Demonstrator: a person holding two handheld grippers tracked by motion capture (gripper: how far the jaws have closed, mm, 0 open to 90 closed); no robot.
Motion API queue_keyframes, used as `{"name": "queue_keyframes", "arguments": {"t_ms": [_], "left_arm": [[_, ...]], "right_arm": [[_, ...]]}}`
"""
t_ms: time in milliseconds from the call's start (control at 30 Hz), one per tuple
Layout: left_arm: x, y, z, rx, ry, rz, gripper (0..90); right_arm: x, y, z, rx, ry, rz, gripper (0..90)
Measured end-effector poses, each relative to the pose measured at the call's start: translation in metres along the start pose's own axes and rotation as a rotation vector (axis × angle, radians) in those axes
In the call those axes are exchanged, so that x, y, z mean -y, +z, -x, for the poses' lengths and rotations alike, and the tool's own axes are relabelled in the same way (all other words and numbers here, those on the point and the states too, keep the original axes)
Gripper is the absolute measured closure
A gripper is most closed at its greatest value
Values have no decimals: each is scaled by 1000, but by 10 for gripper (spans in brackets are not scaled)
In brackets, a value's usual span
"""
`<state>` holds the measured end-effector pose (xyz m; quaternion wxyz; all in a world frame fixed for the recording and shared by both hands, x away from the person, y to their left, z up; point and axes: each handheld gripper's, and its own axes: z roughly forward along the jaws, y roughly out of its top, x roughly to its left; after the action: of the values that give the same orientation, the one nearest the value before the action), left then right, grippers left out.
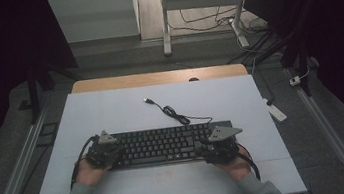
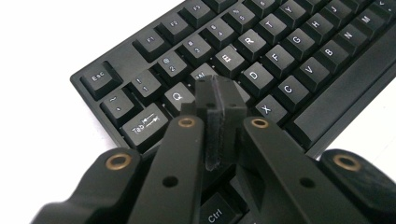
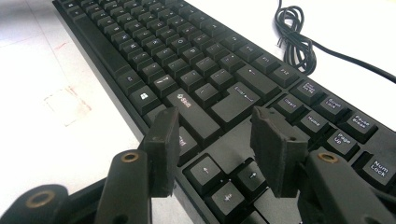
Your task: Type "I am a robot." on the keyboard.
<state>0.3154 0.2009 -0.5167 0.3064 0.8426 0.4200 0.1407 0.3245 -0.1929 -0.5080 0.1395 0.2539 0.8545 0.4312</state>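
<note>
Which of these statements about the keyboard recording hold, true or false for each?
1. The left tool has its jaws closed together over the letter keys of the black full-size keyboard. True.
2. The right tool is clamped shut on a key. False: its jaws stand apart above the arrow-key area, with nothing between them.
3. The keyboard's black cable lies loose on the white table surface, its plug unconnected. True.
4. The keyboard stands upright on its edge. False: it lies flat on the table.
5. Both tools are at the same end of the keyboard. False: one is at each end.
</note>
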Motion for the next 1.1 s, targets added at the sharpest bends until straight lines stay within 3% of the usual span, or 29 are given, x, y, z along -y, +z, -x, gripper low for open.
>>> {"name": "queue_keyframes", "arguments": {"t_ms": [567,767,933,1100], "left_arm": [[0,4,1,-23,4,-6,888],[-2,-5,1,5,-14,53,882],[-2,-17,0,68,-54,137,767],[-2,-24,-1,97,-78,172,554]], "right_arm": [[0,1,0,-1,0,0,528],[0,0,0,0,-1,2,528],[0,-1,0,2,3,7,528],[-1,-1,0,0,0,8,527]]}}
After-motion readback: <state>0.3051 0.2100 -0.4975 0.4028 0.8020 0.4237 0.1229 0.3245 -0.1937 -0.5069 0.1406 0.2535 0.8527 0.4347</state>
